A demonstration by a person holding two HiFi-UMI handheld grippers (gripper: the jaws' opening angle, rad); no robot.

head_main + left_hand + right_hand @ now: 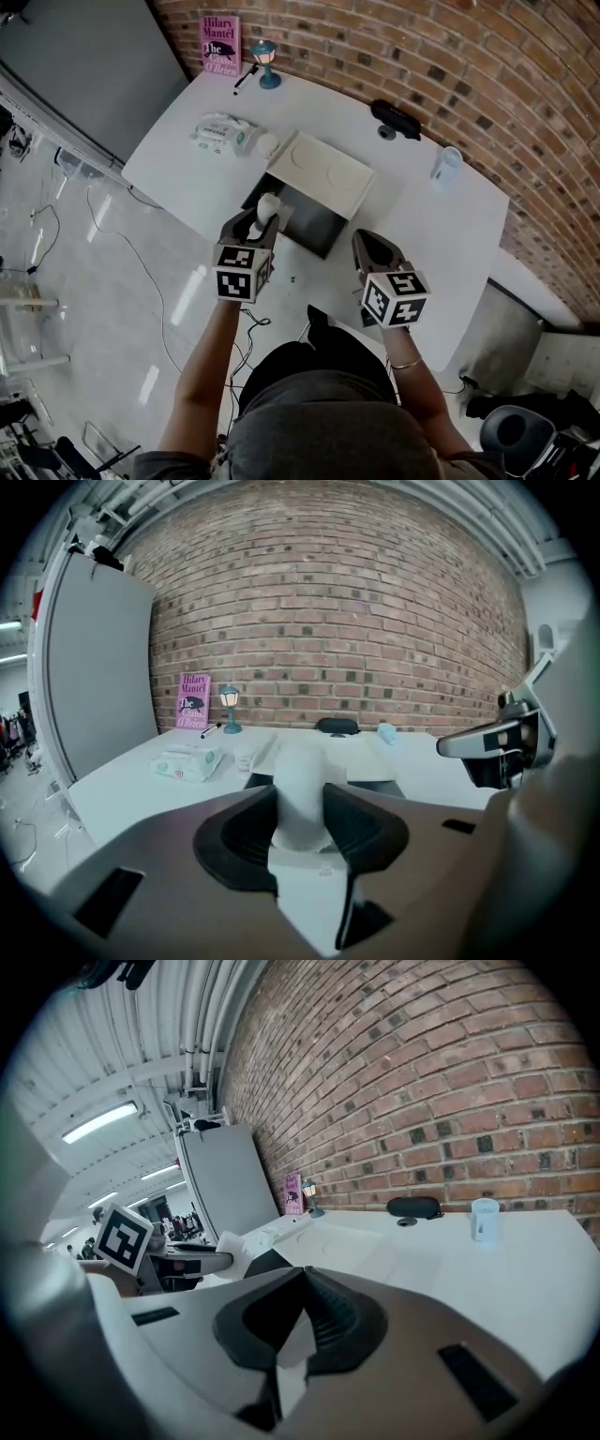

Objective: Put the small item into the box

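A small white bottle-shaped item (269, 204) (302, 794) stands upright between the pads of my left gripper (262, 222) (300, 810), which is shut on it. It hangs over the near left corner of the open box (317, 228), whose dark inside faces up and whose white lid (322, 170) is folded back behind it. My right gripper (367, 247) (302, 1290) hovers at the box's near right side, its jaws shut with nothing between them. In the right gripper view the left gripper (192, 1261) and the white item (232, 1244) show at the left.
On the white table (441, 234) lie a wipes pack (223, 133) and a small white cup (268, 143) left of the box. Behind are a pink book (220, 44), a small lamp (266, 62), a pen (246, 77), a black case (396, 118) and a pale cup (447, 163). A brick wall borders the far side.
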